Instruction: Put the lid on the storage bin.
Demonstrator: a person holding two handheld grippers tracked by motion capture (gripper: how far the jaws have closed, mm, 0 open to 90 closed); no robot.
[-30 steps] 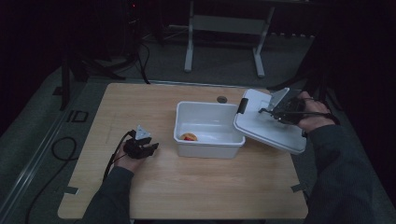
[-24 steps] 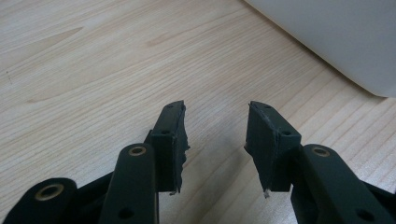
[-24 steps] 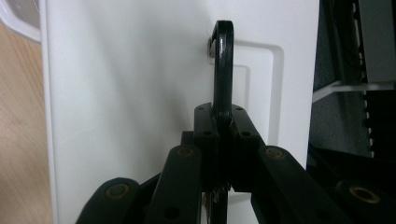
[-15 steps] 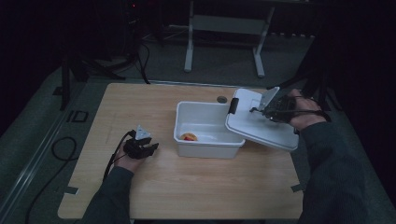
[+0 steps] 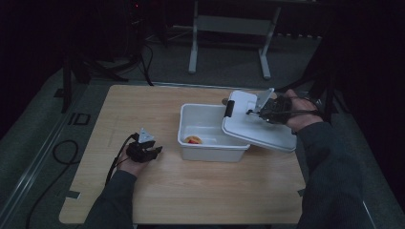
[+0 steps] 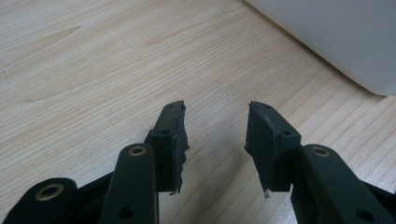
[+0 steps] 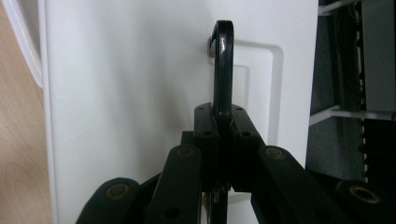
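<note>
I had the lid by its black handle, my right gripper clamped tight on that thin loop, both pads pressed flat against it. The lid hung tilted over the bin's edge at about 3 o'clock, its near-bin end low over the rim and the far end out past the wall toward me. I judged it light, stiff plastic, smooth and a bit slick, so the handle was the one sound place to grip; held there, off its middle, it would want to swing and tip, and a gentle pace seemed wise. The bin sat near the middle of the table, a small orange thing on its floor at roughly 9 o'clock inside. My left gripper rested on the wood at 9 o'clock from the bin, jaws about half apart, with nothing between them and only the tabletop beneath.
</note>
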